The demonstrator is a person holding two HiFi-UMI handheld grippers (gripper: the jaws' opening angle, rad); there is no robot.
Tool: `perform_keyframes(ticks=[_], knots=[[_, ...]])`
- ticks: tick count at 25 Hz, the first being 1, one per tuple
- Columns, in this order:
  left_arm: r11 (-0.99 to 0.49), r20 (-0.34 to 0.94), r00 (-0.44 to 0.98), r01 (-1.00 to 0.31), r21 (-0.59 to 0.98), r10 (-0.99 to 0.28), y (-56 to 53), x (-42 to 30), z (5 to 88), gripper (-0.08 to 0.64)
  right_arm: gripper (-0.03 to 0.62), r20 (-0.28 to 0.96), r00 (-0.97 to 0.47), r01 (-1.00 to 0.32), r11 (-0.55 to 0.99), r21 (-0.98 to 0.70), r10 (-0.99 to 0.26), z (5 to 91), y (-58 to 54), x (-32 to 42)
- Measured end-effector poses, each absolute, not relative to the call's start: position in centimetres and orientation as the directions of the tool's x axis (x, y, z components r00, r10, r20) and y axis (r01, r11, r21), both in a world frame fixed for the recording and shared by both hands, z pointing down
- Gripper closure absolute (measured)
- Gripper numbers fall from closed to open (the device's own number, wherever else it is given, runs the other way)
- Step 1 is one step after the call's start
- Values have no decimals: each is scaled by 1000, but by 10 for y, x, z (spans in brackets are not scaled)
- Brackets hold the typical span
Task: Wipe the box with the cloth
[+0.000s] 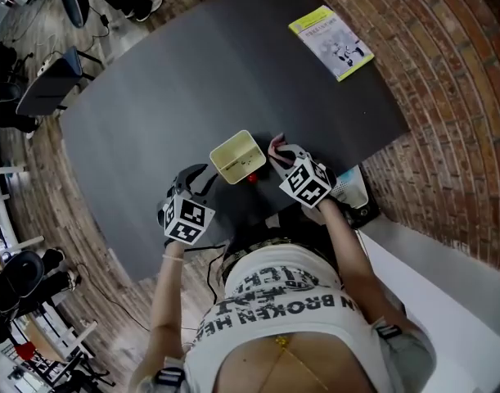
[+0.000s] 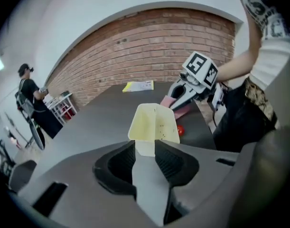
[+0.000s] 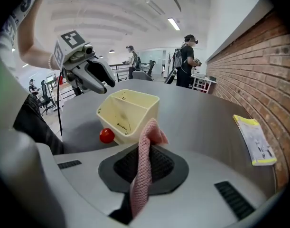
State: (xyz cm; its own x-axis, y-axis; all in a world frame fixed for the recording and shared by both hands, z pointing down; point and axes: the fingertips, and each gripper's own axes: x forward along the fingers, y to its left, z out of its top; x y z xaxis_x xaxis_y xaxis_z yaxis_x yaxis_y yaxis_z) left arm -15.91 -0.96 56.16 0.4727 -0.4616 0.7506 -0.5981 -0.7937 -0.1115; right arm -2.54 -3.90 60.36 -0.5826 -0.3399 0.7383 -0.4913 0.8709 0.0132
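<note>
A cream-yellow open box (image 1: 237,155) stands near the front edge of the dark table (image 1: 192,80). My left gripper (image 1: 204,173) is at the box's left corner. In the left gripper view its jaws (image 2: 145,146) are closed in on the near wall of the box (image 2: 152,122). My right gripper (image 1: 281,152) is at the box's right side, shut on a pink knitted cloth (image 3: 144,170) that stands up between its pads, just short of the box (image 3: 128,110). Inside, the box shows dark specks.
A small red ball (image 3: 107,135) lies against the box's near side. A yellow-edged booklet (image 1: 331,42) lies at the table's far right corner. A brick wall (image 1: 446,72) runs along the right. Several people (image 3: 186,61) stand in the background, and office chairs (image 1: 45,80) are off to the left.
</note>
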Motion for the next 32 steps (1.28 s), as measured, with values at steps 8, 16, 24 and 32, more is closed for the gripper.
perform_keyframes(ticks=[8, 16, 24, 32], knots=[[-939, 830, 443, -92, -333, -338, -18, -162, 566, 451, 575, 746, -551, -559, 829, 2, -373, 603, -35, -14], [-816, 898, 323, 402, -415, -298, -22, -149, 584, 449, 575, 753, -533, -592, 806, -6, -386, 607, -28, -5], [-755, 932, 239, 548, -361, -272, -10, -141, 601, 457, 575, 738, -565, -567, 824, -21, -370, 603, -23, -11], [-771, 941, 226, 540, -337, -252, -2, -135, 601, 474, 575, 741, -592, -471, 882, -1, -315, 610, -17, -29]])
